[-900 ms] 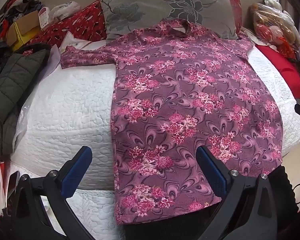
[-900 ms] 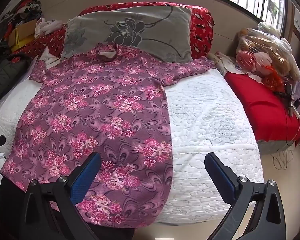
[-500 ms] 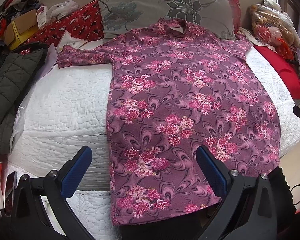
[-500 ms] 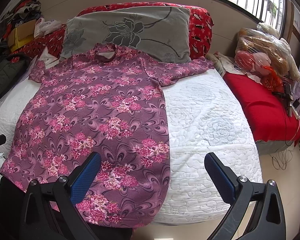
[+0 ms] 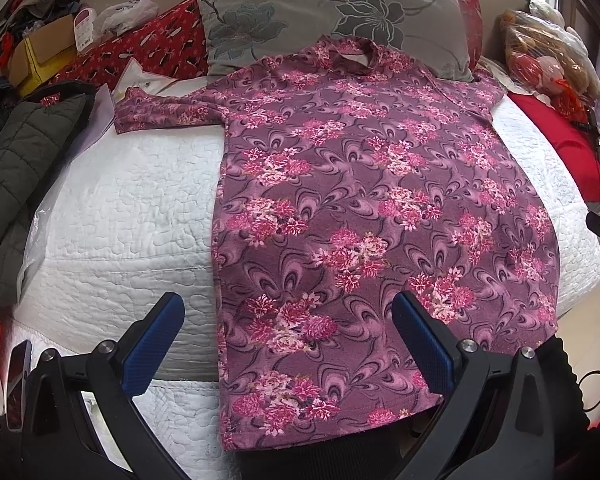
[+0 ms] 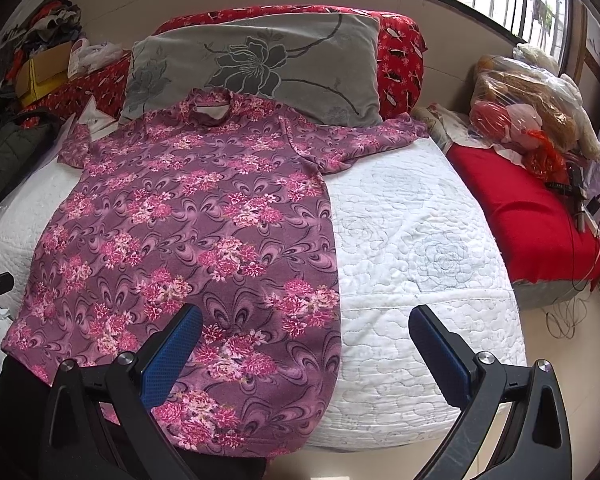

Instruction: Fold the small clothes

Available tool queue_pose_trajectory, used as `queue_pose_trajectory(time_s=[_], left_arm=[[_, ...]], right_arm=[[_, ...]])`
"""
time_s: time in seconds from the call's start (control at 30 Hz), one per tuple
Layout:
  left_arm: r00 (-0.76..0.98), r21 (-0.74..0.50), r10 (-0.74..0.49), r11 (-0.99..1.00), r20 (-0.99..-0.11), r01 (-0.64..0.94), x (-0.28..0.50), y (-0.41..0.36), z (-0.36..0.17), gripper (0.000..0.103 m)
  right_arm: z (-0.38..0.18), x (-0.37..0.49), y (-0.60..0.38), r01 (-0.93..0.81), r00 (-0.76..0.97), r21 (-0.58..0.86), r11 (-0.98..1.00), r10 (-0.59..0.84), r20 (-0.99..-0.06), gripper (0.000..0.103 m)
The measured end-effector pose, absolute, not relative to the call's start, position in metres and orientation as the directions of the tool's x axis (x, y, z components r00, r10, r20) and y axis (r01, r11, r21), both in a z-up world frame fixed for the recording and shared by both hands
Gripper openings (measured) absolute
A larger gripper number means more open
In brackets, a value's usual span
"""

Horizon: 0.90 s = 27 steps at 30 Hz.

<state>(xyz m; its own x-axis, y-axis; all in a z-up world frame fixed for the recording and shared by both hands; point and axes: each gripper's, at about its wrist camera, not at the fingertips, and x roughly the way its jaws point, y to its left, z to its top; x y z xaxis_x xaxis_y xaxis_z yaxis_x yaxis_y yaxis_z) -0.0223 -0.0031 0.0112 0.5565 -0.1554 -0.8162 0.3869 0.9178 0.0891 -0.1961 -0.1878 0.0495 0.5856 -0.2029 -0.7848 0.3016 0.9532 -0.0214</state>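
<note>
Purple floral knit: the top lies spread flat, front up, on the white quilted bedspread. Collar rests against the grey pillow; both sleeves are out to the sides; the hem hangs over the near edge of the bed.

Handling, judged from appearance: light, soft and limp, with no stiffness. It should drape and sag when lifted. The fabric looks slightly fuzzy, so it probably grips the quilt rather than sliding, and may drag the cover if pulled flat. Not fragile.

Grip points, suggested: pinch a single edge, not the middle. Left sleeve cuff and right sleeve cuff suit an inward sleeve fold; the two hem corners suit a fold toward the collar.

Left gripper: jaws spread wide, nothing between them, hovering above the hem and the left side seam.
Right gripper: jaws likewise wide apart and empty, above the right side seam, one finger over fabric, the other over bare quilt.

Change against the frames 0.9 s ago and 0.5 s ago: the garment lies the same way. It sits somewhat lower and larger in both views, so both grippers appear to have eased forward. Jaw spread unchanged.
</note>
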Motion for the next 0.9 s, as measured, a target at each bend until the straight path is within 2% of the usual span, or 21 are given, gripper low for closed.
queue_pose_trajectory(time_s=[0.3, 0.47, 0.67, 0.9], left_arm=[[0.533, 0.073, -0.148, 0.926, -0.833, 0.371, -0.012, -0.002, 0.005, 0.103], [0.512, 0.058, -0.116, 0.949, -0.851, 0.311, 0.005, 0.02, -0.001, 0.103], [0.432, 0.026, -0.064, 0.98, -0.9, 0.199, 0.027, 0.07, -0.023, 0.103], [0.269, -0.057, -0.118, 0.973, -0.956, 0.225, 0.021, 0.082, -0.064, 0.103]], right_arm=[[0.048, -0.197, -0.189, 0.296, 0.602, -0.034, 0.955, -0.214, -0.769, 0.102], [0.034, -0.195, -0.2, 0.305, 0.558, -0.006, 0.952, -0.184, -0.809, 0.098], [-0.005, -0.206, -0.226, 0.355, 0.513, 0.111, 0.928, -0.094, -0.853, 0.095], [-0.059, -0.219, -0.247, 0.429, 0.403, 0.302, 0.851, 0.119, -0.907, 0.093]])
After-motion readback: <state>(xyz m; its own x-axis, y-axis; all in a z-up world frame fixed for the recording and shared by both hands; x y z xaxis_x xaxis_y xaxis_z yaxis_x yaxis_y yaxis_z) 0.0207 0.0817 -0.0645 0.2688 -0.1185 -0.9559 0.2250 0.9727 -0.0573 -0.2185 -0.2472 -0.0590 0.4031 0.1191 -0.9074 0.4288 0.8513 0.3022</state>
